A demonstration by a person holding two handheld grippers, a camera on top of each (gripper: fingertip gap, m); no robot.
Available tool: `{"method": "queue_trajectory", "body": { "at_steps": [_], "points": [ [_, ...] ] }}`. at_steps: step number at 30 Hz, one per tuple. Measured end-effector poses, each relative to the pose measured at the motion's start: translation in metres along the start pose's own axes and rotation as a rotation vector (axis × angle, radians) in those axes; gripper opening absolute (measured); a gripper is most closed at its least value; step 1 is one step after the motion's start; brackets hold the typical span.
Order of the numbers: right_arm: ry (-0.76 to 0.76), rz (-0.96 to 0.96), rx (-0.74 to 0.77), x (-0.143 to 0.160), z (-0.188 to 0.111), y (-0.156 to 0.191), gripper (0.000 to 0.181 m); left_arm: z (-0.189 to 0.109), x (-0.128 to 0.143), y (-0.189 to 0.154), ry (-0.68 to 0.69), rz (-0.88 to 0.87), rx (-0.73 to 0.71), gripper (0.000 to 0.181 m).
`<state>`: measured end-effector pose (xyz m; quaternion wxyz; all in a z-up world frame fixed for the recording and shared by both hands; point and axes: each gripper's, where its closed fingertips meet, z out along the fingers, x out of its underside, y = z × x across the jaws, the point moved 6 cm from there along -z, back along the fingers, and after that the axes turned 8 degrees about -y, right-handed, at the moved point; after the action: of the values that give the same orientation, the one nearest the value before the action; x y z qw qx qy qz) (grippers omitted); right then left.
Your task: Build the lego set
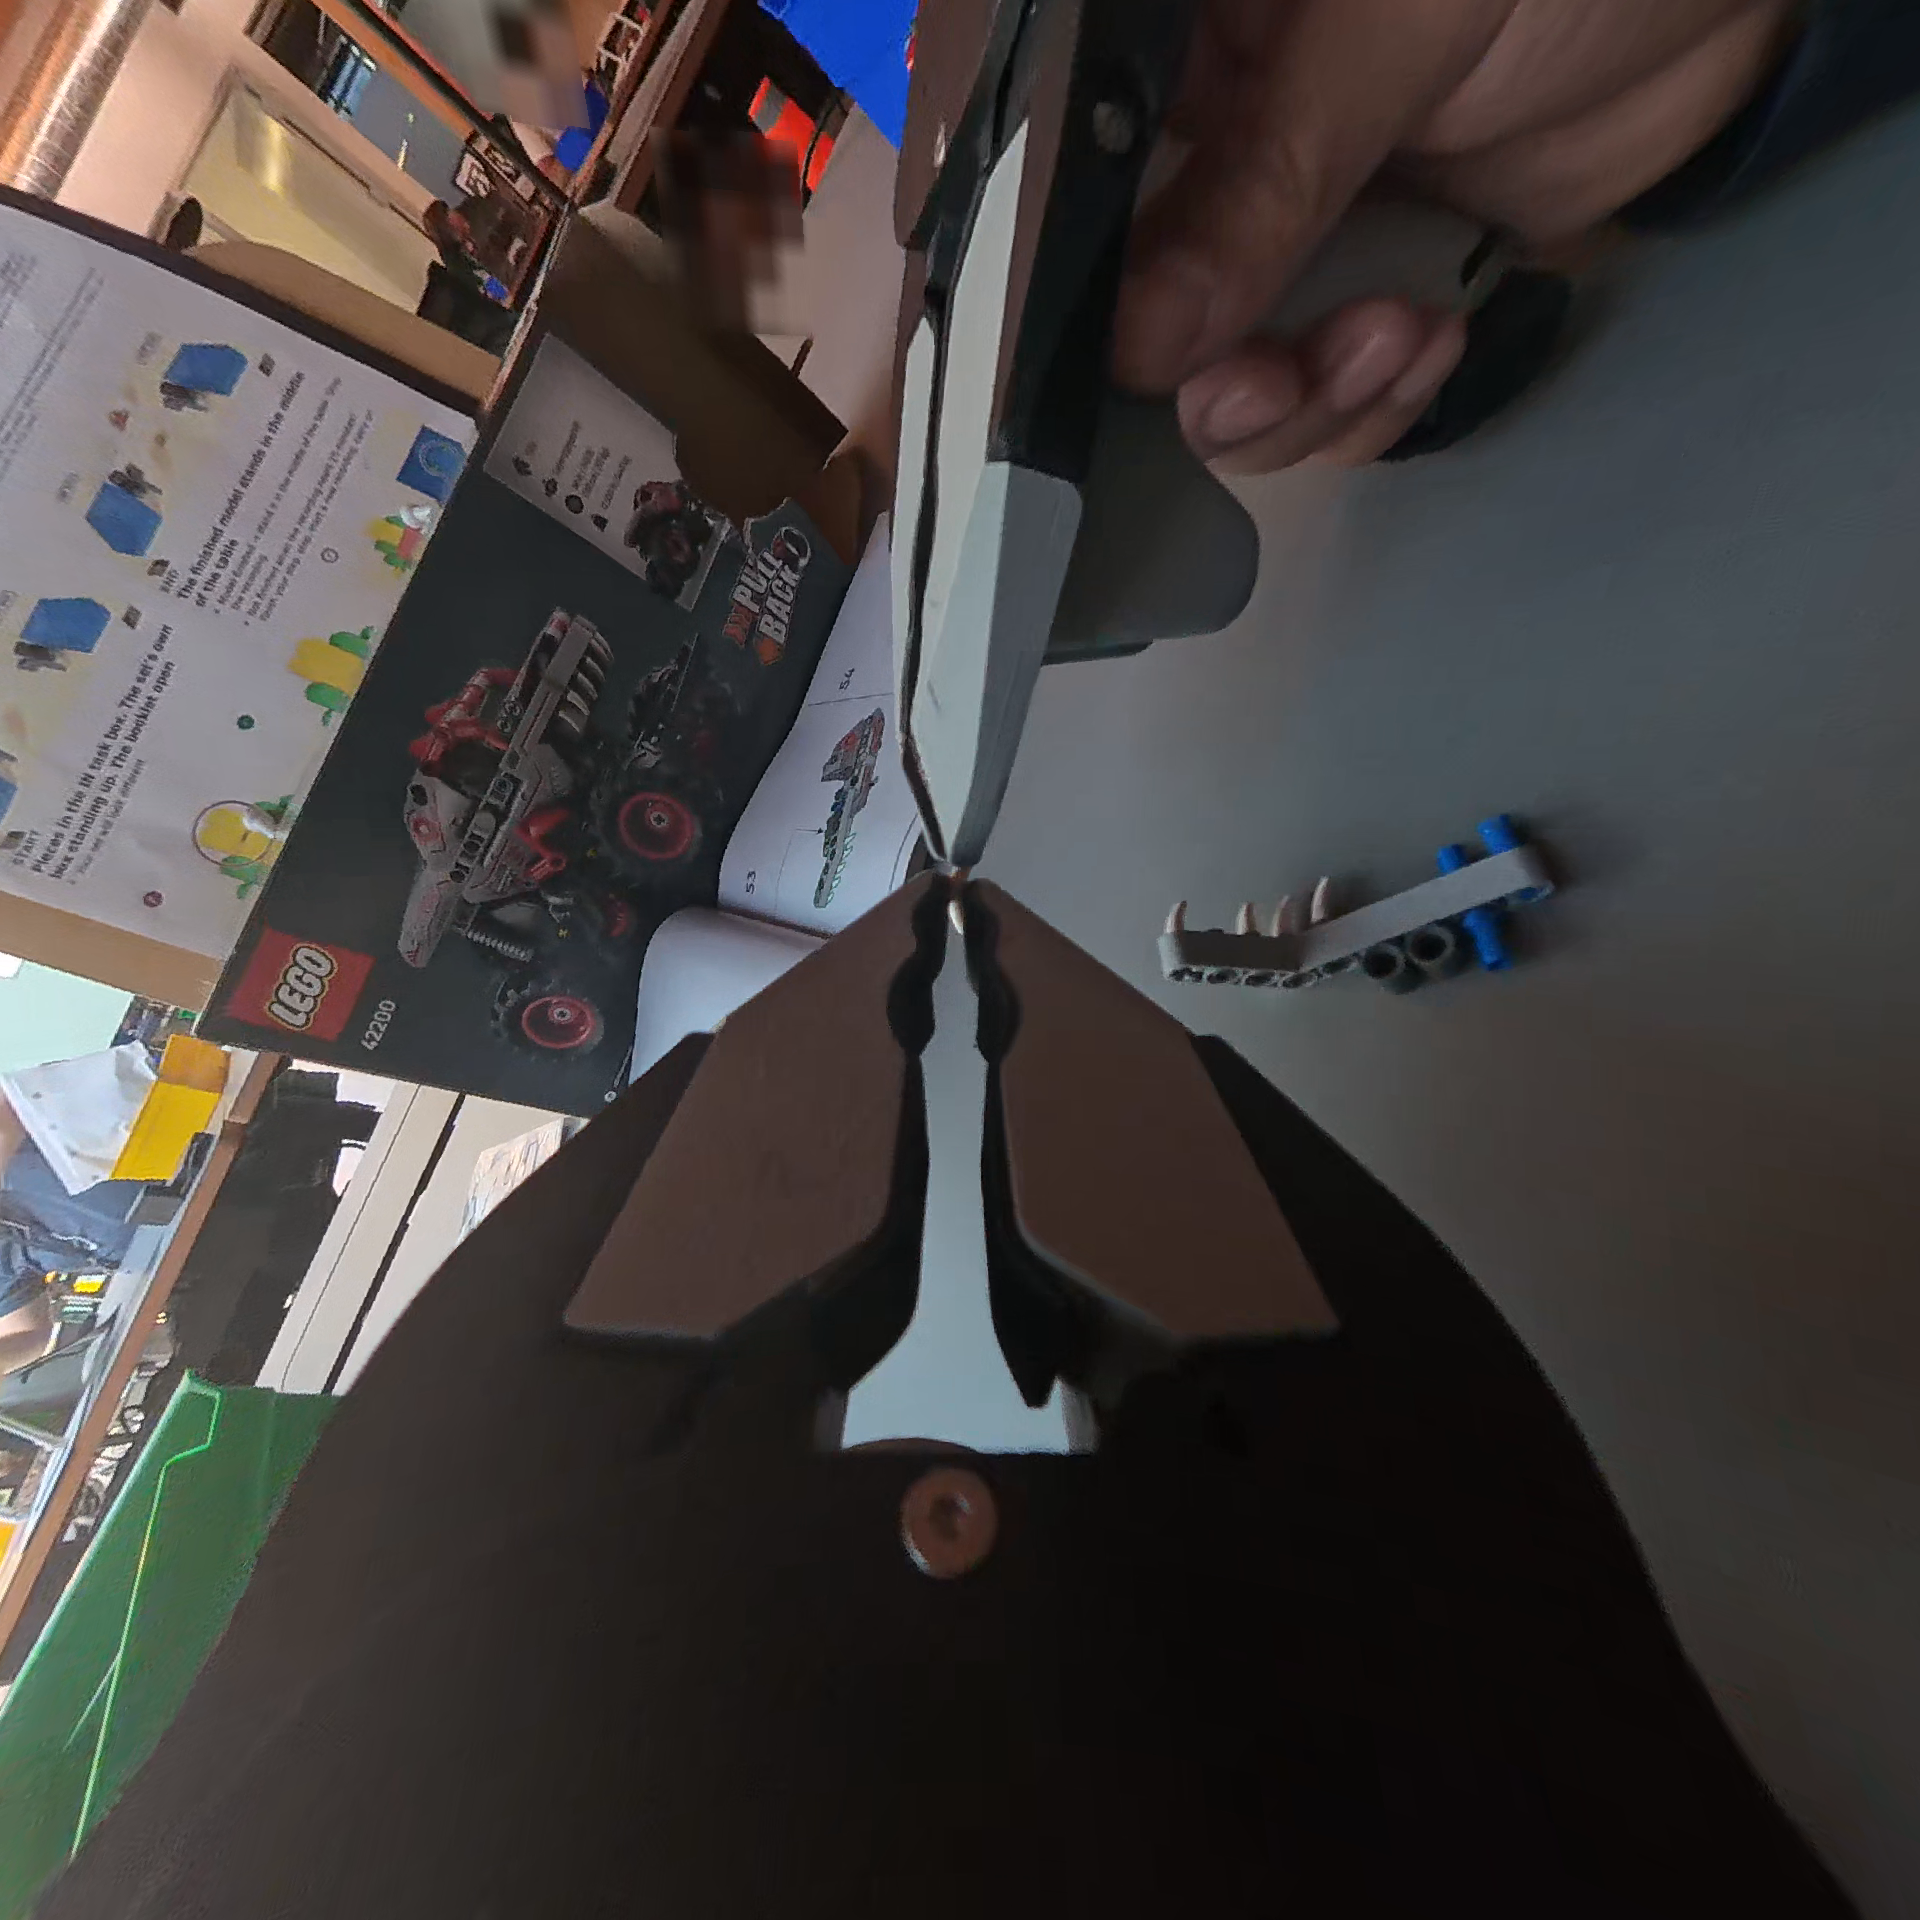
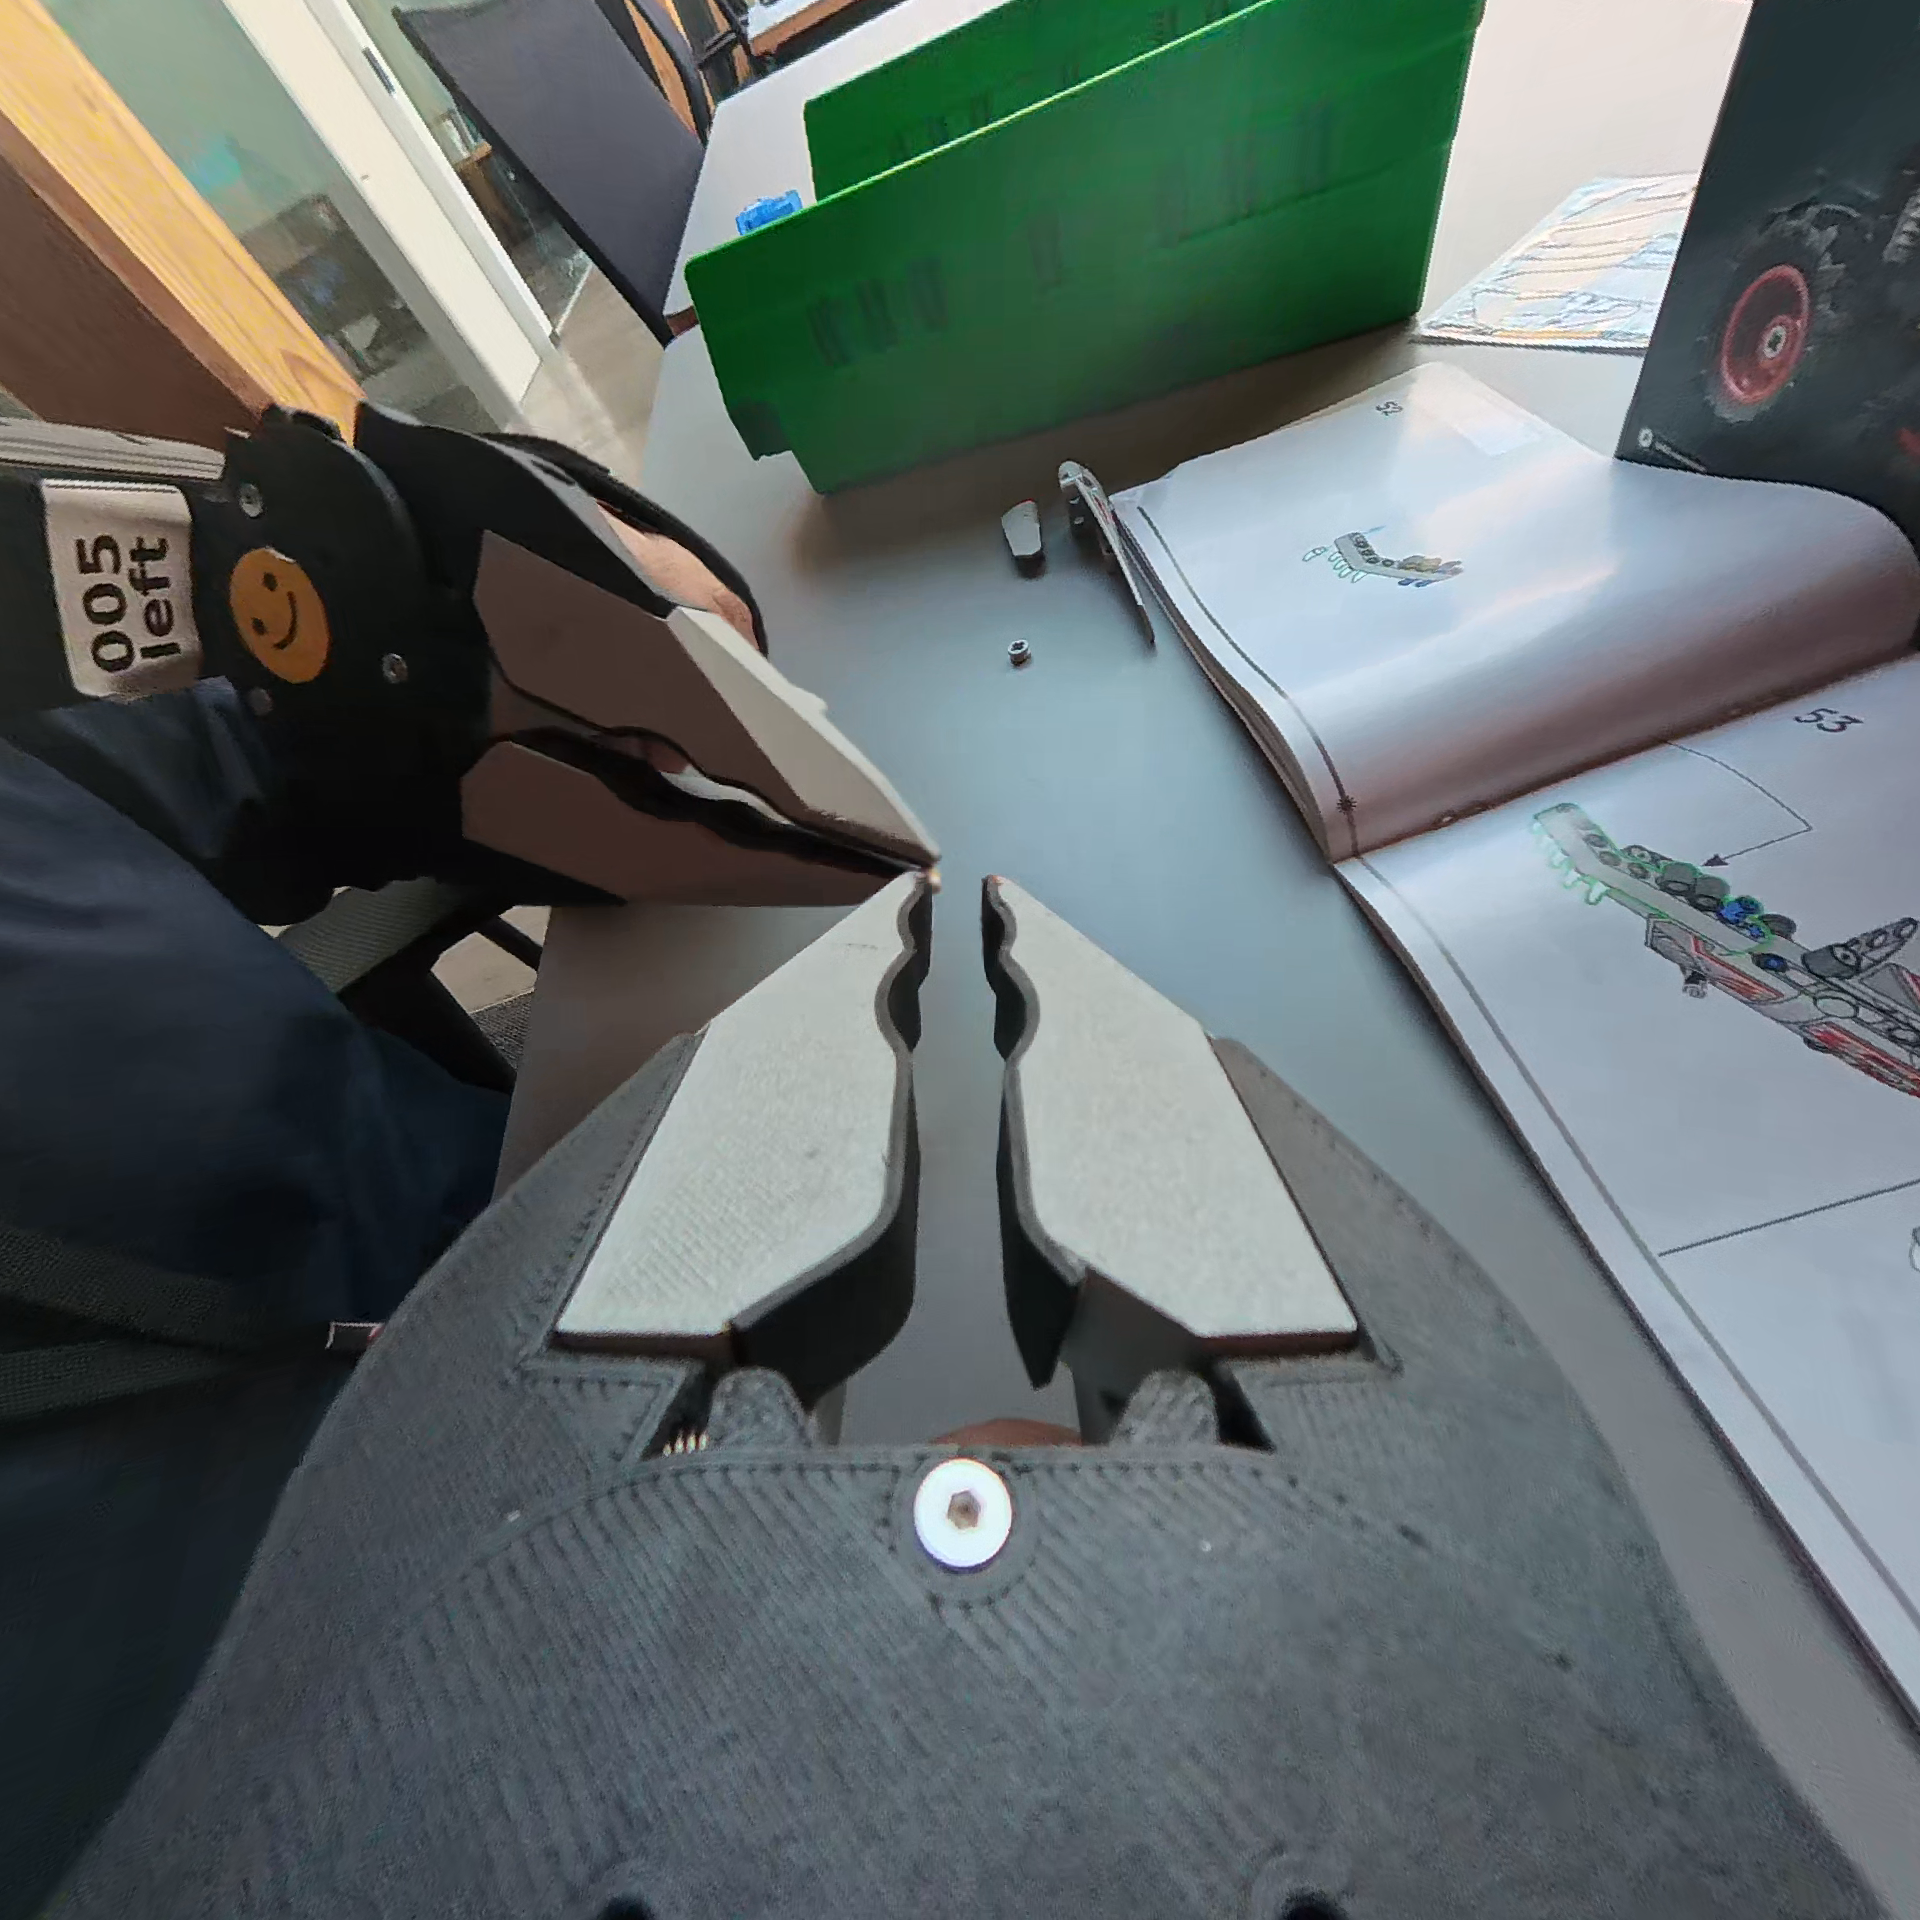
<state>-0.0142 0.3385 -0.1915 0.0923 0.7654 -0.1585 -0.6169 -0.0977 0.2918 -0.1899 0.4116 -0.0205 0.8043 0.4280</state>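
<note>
My left gripper (image 1: 951,902) is shut on a tiny cream tooth piece (image 1: 957,914), held in the air above the grey table. It also shows in the right wrist view (image 2: 928,864), coming in from the left. My right gripper (image 2: 954,883) is open by a narrow gap, tip to tip with the left gripper; its left fingertip is next to the tooth (image 2: 937,880). In the left wrist view the right gripper (image 1: 948,854) comes down from above. A grey beam with several cream teeth and blue pins (image 1: 1351,930) lies on the table to the right.
The open instruction booklet (image 2: 1558,727) lies at right, and the dark set box (image 1: 499,810) stands behind it. A green bin (image 2: 1091,239) stands at the back. A grey curved part (image 2: 1101,530), a dark part (image 2: 1023,535) and a small bush (image 2: 1018,651) lie near the booklet. Only a small space, under 4 cm, lies between the two pairs of fingers.
</note>
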Motion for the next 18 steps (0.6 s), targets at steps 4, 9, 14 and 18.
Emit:
{"method": "queue_trajectory", "body": {
  "at_steps": [4,9,14,18],
  "points": [
    [-0.007,0.019,-0.022,-0.0005,-0.0024,0.0009,0.005,0.0007,-0.003,-0.0011,-0.012,-0.005,0.001,0.0],
    [-0.004,0.027,-0.044,0.0001,-0.002,0.0036,0.0,0.0005,-0.0043,-0.0012,-0.017,-0.004,-0.006,0.0],
    [-0.005,0.044,-0.063,-0.0003,-0.0033,0.0045,0.0,-0.0006,-0.0054,-0.0013,-0.036,-0.02,0.001,0.0],
    [-0.009,0.04,-0.048,-0.0013,-0.0042,0.0035,0.0,-0.0018,-0.0048,0.0009,-0.061,-0.079,0.019,0.0]
  ]
}}
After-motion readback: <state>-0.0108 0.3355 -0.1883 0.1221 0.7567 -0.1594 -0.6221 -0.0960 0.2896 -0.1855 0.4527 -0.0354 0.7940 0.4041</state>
